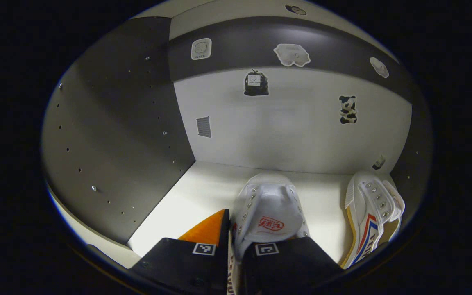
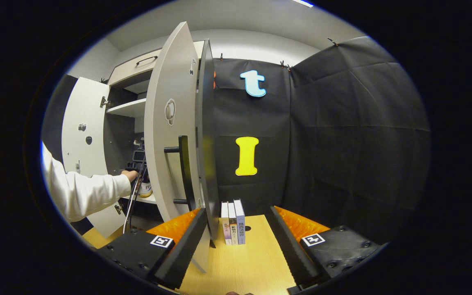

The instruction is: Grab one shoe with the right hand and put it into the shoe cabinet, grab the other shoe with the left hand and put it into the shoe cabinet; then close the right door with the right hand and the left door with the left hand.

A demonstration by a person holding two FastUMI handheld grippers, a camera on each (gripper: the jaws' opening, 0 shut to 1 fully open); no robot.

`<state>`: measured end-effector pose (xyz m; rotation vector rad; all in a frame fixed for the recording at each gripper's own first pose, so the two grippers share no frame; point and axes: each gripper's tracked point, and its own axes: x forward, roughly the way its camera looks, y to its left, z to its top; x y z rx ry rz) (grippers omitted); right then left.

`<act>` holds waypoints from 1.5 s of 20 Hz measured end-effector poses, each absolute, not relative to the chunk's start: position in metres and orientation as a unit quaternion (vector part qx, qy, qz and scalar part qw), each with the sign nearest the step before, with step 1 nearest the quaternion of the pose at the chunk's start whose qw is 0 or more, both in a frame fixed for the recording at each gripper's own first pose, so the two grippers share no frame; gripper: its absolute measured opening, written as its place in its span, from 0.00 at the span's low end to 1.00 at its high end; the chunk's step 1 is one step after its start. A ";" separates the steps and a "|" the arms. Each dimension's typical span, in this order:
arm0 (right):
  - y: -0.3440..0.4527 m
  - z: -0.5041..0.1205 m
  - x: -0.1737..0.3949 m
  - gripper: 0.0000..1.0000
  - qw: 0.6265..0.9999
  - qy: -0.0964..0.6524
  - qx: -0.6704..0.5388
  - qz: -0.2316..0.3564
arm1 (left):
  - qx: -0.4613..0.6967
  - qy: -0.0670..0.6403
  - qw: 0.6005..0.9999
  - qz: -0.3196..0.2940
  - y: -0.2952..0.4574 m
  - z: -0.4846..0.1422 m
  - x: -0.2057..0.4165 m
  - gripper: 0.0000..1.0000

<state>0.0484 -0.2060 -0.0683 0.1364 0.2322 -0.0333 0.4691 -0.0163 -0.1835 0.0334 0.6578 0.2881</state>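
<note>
In the left gripper view I look into the shoe cabinet (image 1: 117,135). My left gripper (image 1: 232,256) is shut on the side wall of a white shoe (image 1: 271,213) with a red logo on its tongue; the shoe rests on the pale shelf (image 1: 195,196), toe toward the back panel. A second white shoe (image 1: 369,213) with red and blue stripes lies on its side at the shelf's right end. In the right gripper view my right gripper (image 2: 238,246) stands open over the wooden table (image 2: 240,266), just in front of the edge of the open right door (image 2: 170,135) and its dark handle (image 2: 182,172).
The left door (image 2: 82,135) stands wide open. A person's white sleeve (image 2: 80,192) reaches into the cabinet from the left. Three books (image 2: 232,223) stand upright on the table between my right fingers. Stickers dot the cabinet's back panel (image 1: 293,123).
</note>
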 end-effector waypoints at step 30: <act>-0.203 -0.047 0.101 0.98 0.990 0.094 0.107 -0.024 | 0.014 0.072 0.997 -0.030 -0.082 -0.015 0.210 0.96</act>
